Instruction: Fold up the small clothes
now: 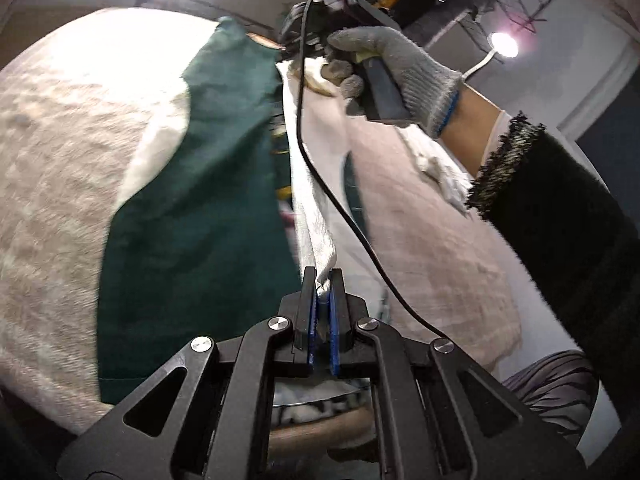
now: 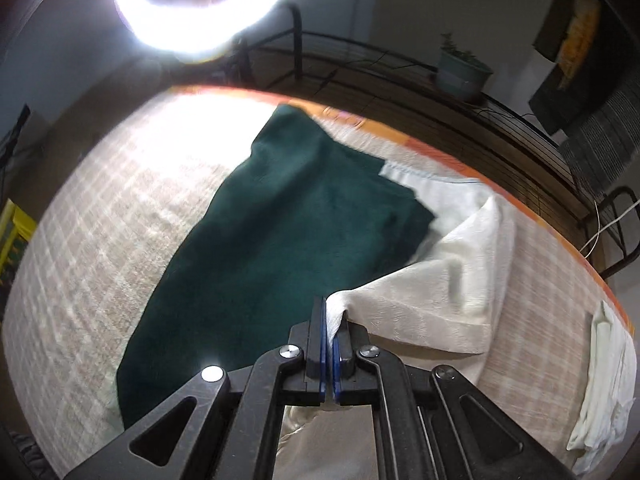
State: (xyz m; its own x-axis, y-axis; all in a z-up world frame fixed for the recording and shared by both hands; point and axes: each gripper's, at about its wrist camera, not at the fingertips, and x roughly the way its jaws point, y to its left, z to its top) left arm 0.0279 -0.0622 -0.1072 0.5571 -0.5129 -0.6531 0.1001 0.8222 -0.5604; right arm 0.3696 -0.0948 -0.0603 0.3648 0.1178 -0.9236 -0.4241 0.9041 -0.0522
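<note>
Left wrist view: the left gripper [image 1: 323, 280] is seen at lower centre, jaws drawn almost together and clamped on a corner of the white cloth [image 1: 316, 216]. The cloth is stretched as a taut, narrow band from the pads up the middle of the frame to the right gripper [image 1: 298, 54] at upper centre. That gripper is gripped by a hand in a grey knit glove [image 1: 404, 72]; a dark, fuzzy sleeve [image 1: 560, 208] is seen at the right edge. A black cable [image 1: 340, 208] is hung from the right gripper down across the cloth to lower right.

Right wrist view: the right gripper [image 2: 329, 312] is seen at lower centre, jaws pressed together on an edge of the same white cloth [image 2: 432, 296], which is draped away to the right in loose folds.

A dark green cloth [image 1: 200, 220] [image 2: 280, 248] is laid flat just left of the white one, its right edge partly covered by it. Both are spread over a beige checked table cover [image 1: 52, 160] [image 2: 100, 240], blurred in both views. A second crumpled white piece [image 2: 604, 380] is noted at the cover's lower right edge. A ring light [image 2: 204, 4] is glaring at upper left, and a potted plant [image 2: 460, 68] is set on a dark rack at upper right.
</note>
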